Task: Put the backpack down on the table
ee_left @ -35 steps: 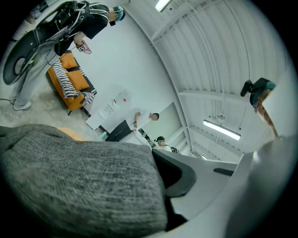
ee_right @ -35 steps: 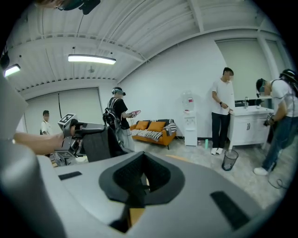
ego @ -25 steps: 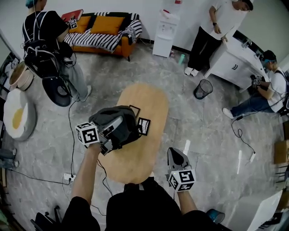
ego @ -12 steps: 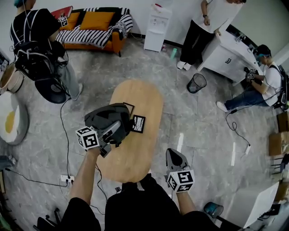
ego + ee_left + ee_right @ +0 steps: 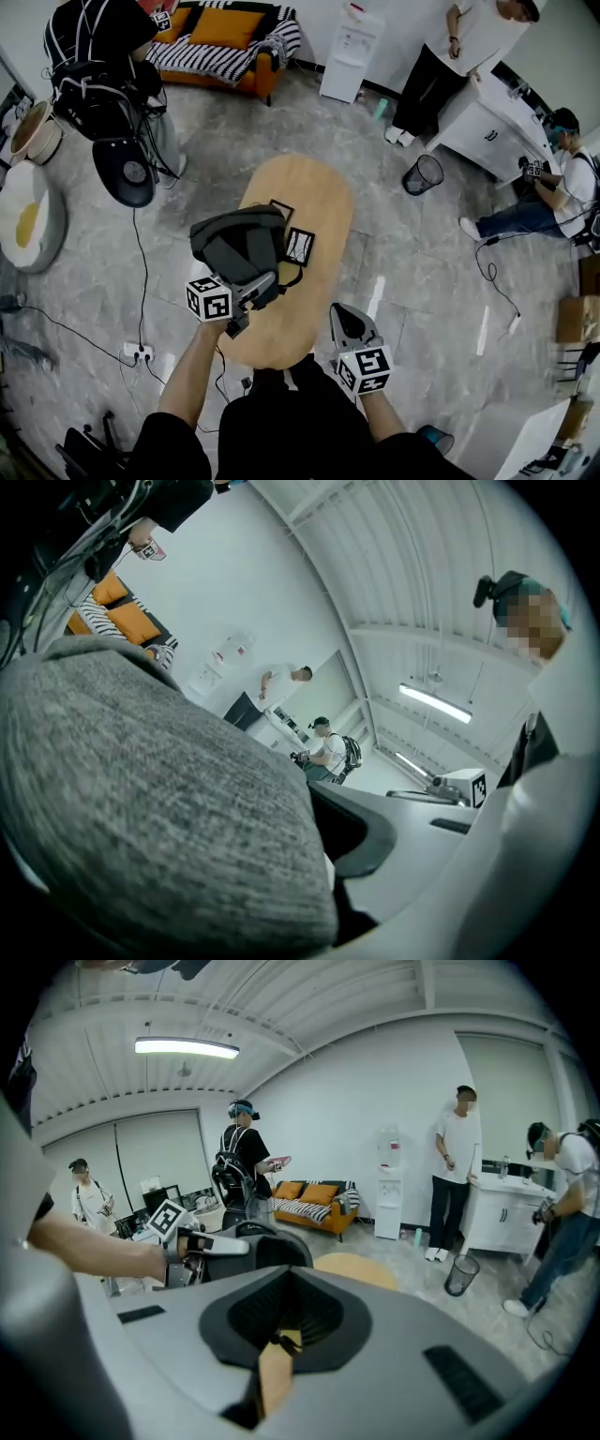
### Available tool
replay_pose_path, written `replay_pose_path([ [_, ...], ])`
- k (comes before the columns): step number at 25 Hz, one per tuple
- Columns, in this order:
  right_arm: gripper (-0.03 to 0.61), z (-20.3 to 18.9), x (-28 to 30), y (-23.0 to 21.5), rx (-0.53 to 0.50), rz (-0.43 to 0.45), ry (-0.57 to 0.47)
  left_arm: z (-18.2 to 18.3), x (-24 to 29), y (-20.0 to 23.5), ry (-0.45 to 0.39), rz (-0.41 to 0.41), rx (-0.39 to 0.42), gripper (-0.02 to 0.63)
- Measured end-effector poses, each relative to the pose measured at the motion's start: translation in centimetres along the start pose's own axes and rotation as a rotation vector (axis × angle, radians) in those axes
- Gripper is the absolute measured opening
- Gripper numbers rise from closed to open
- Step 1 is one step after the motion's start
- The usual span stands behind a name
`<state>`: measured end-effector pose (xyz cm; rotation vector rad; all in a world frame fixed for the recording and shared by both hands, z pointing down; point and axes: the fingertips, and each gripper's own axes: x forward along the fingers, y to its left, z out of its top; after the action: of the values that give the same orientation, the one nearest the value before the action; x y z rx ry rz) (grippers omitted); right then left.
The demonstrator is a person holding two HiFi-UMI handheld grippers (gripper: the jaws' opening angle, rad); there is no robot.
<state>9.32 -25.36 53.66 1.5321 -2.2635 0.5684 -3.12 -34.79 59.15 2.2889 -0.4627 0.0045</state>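
The grey and black backpack [image 5: 239,248] rests low on the left half of the oval wooden table [image 5: 319,192]. My left gripper [image 5: 255,287] reaches in from its near side and is shut on it. In the left gripper view the pack's grey fabric [image 5: 141,799] fills the left and hides one jaw. My right gripper [image 5: 345,317] hovers at the table's near right end, shut and holding nothing. In the right gripper view the backpack [image 5: 272,1246] lies ahead to the left, and only a thin slit shows between the jaws of my right gripper [image 5: 279,1340].
Two square marker cards [image 5: 299,246] lie on the table beside the pack. A mesh bin [image 5: 424,173], a sofa [image 5: 225,42] and a water dispenser [image 5: 352,52] stand beyond. People stand at the left [image 5: 103,66] and far right, one sits on the floor [image 5: 553,178]. Cables cross the floor.
My left gripper has come down with the backpack, which now sits lower on the table. My right gripper has shifted a little left toward the table's near end.
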Motion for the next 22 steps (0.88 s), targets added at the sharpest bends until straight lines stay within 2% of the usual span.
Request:
replay_pose_path([
  [3, 0.009, -0.3, 0.2, 1.0, -0.019, 0.031, 0.013, -2.3, -0.1, 0.9, 0.019, 0.034, -0.037, 0.078],
  [11, 0.009, -1.2, 0.1, 2.1, -0.051, 0.064, 0.046, -6.9, -0.6, 2.5, 0.029, 0.094, -0.131, 0.087],
  [22, 0.009, -1.9, 0.4, 2.8, -0.081, 0.104, 0.074, -13.0, -1.4, 2.2, 0.018, 0.149, -0.251, 0.089],
])
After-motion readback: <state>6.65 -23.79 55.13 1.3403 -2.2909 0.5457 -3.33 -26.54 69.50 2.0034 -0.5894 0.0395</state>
